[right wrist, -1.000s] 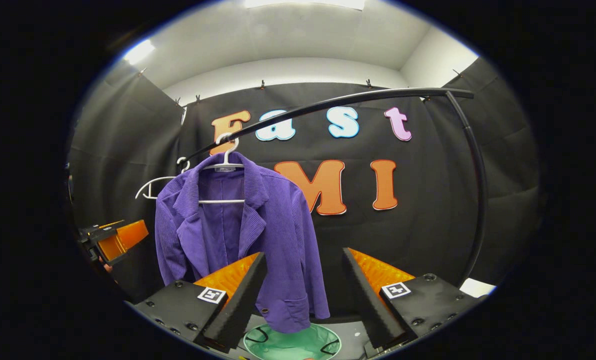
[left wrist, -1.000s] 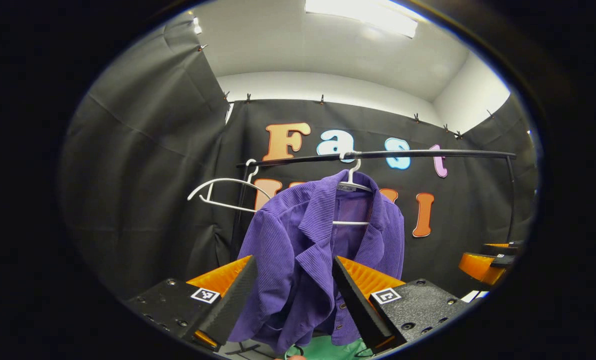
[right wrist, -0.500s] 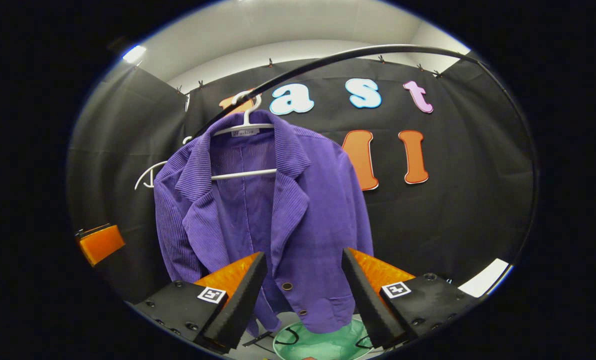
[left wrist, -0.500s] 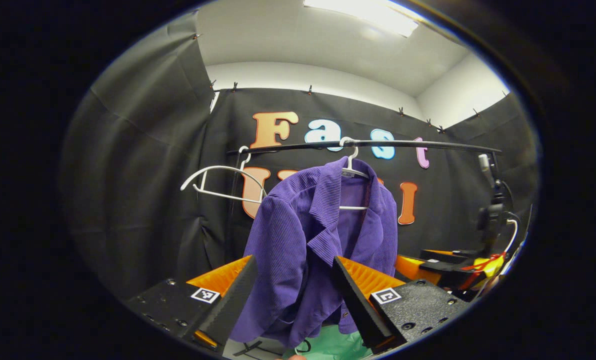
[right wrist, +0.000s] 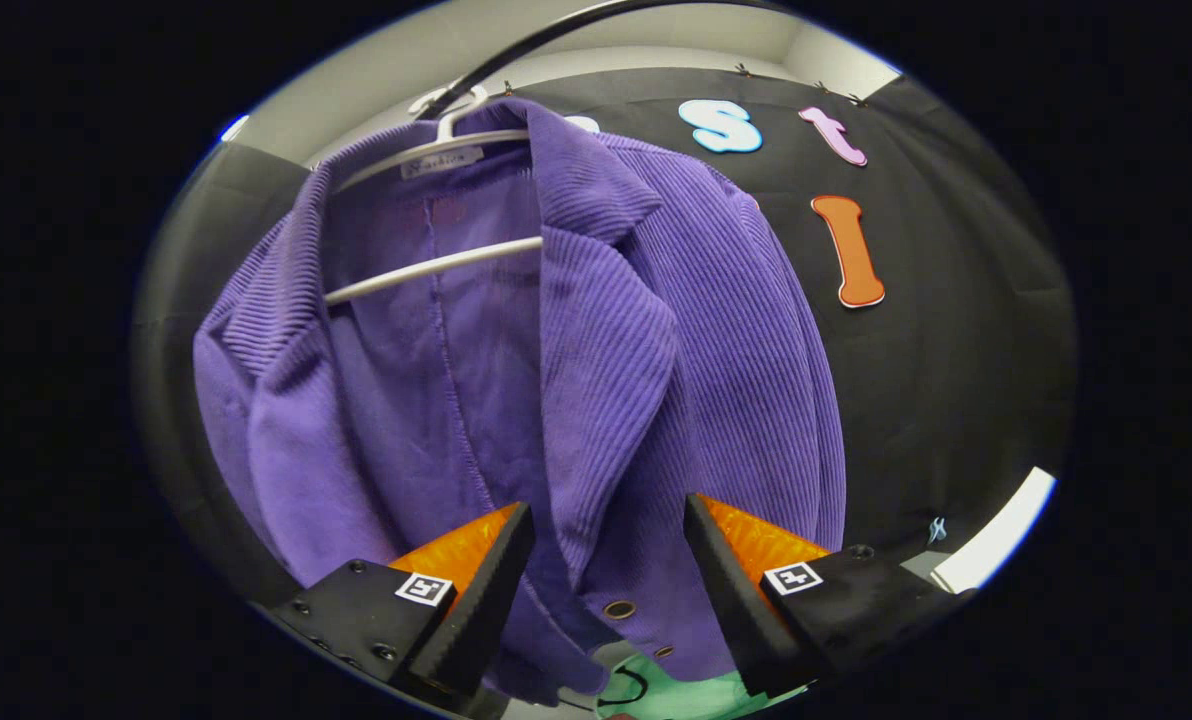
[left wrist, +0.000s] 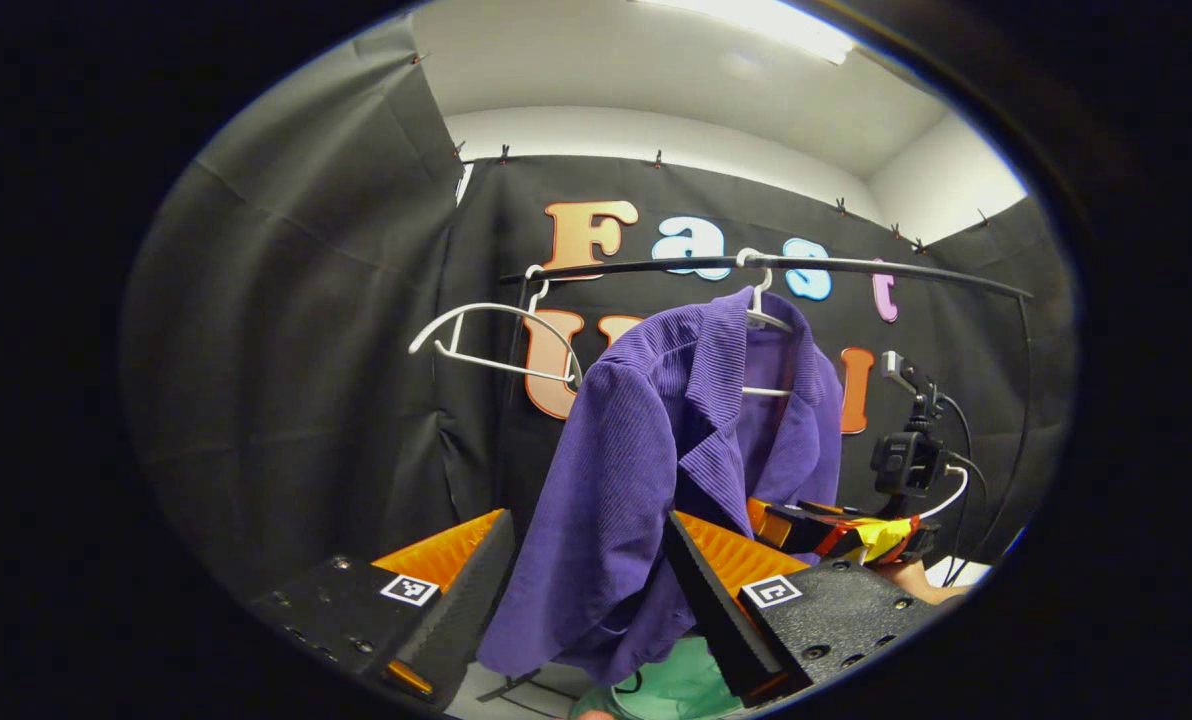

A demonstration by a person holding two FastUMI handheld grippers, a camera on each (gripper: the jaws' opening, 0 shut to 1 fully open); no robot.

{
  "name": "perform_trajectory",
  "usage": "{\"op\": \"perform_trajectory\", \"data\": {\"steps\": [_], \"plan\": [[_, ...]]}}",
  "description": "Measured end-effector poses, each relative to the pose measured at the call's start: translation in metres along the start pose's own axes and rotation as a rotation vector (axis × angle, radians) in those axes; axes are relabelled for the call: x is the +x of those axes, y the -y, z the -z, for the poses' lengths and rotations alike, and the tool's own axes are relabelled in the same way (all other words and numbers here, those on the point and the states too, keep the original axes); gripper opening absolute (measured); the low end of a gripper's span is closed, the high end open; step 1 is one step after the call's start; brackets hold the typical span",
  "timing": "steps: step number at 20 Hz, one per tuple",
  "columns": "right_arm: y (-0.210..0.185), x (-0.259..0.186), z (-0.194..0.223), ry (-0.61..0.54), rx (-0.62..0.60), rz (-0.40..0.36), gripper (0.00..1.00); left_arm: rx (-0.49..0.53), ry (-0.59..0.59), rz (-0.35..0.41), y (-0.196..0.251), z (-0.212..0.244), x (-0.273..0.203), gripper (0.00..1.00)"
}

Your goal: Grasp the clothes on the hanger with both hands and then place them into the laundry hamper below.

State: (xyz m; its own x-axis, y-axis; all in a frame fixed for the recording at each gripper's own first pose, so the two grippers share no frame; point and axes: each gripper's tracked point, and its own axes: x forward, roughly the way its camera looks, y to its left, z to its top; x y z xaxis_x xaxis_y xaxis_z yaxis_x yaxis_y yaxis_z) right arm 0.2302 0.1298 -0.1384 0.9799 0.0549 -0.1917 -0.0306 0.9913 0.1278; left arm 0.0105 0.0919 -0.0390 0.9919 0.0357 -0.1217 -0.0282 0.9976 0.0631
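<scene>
1. The left gripper [left wrist: 586,590] stood wide, gripping nothing; the purple corduroy jacket [left wrist: 656,470] hung straight ahead of it, its hem framed between the fingers.
2. The jacket sat on a white plastic hanger [left wrist: 761,315] hooked over a black metal rail [left wrist: 856,266].
3. The right gripper [right wrist: 606,585] also stood wide, close to the jacket's front [right wrist: 596,360], with its fingers apart from the cloth.
4. The green laundry hamper [right wrist: 656,690] lay below the jacket, beneath both grippers.
5. An empty white hanger [left wrist: 486,335] hung up and left of the left gripper.
</scene>
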Motion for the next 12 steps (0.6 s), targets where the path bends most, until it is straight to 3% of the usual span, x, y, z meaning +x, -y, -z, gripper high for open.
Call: {"op": "perform_trajectory", "data": {"steps": [2, 4, 5, 7, 9, 10, 12], "plan": [[0.022, 0.015, -0.013, 0.038, -0.061, 0.015, 0.98, 0.023, 0.006, -0.068, 0.014, 0.002, 0.001, 0.95], [0.039, 0.024, -0.024, 0.068, -0.084, -0.036, 0.98, -0.009, 0.001, -0.102, 0.037, 0.009, 0.002, 0.92], [0.046, 0.025, -0.027, 0.067, -0.087, -0.064, 0.89, -0.028, -0.003, -0.102, 0.052, 0.012, 0.005, 0.92], [0.064, 0.023, -0.038, 0.084, -0.102, -0.107, 0.59, -0.043, -0.012, -0.101, 0.078, 0.020, 0.009, 0.95], [0.076, 0.012, -0.050, 0.110, -0.122, -0.164, 0.29, -0.035, -0.025, -0.108, 0.101, 0.026, 0.014, 0.92], [0.083, 0.006, -0.056, 0.119, -0.128, -0.192, 0.14, -0.030, -0.026, -0.105, 0.114, 0.029, 0.019, 0.95], [0.094, -0.012, -0.066, 0.132, -0.108, -0.249, 0.14, -0.019, -0.028, -0.097, 0.137, 0.035, 0.032, 0.95]]}}
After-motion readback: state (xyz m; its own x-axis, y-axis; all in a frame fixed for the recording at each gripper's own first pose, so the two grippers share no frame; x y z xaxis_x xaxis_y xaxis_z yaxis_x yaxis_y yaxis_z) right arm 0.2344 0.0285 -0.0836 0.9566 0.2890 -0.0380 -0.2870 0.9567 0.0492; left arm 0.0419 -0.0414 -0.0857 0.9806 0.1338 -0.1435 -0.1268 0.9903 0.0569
